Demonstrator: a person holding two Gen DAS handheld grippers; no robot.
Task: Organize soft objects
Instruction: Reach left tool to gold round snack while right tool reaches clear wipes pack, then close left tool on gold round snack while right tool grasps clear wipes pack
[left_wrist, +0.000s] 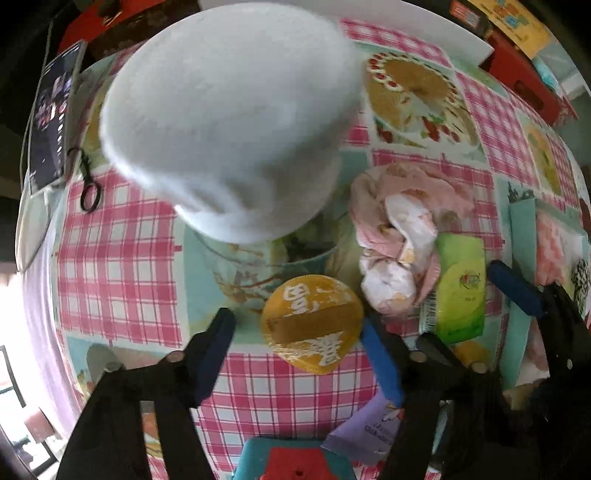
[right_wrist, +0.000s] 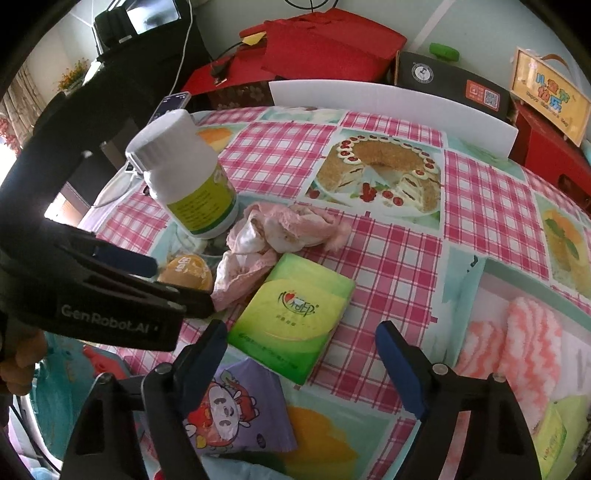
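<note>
A round yellow soft packet (left_wrist: 312, 325) with white characters lies on the checked tablecloth (left_wrist: 118, 258), between the fingers of my left gripper (left_wrist: 295, 325), which points straight down. The right pad is at its edge, the left pad stands clear, so the jaws are open. My right gripper (right_wrist: 303, 347) hangs open over the near end of a green tissue pack (right_wrist: 291, 317) without touching it. A crumpled pink and white cloth (right_wrist: 280, 229) lies just beyond the pack. A purple cartoon tissue pack (right_wrist: 236, 406) sits under the right gripper's left finger.
A white bottle with a green label (right_wrist: 188, 173) stands beside the cloth and fills the left wrist view. A striped pink fluffy cloth (right_wrist: 517, 350) lies in a pale tray at the right. A white board (right_wrist: 388, 107), red boxes and a phone (right_wrist: 173, 103) line the far edge.
</note>
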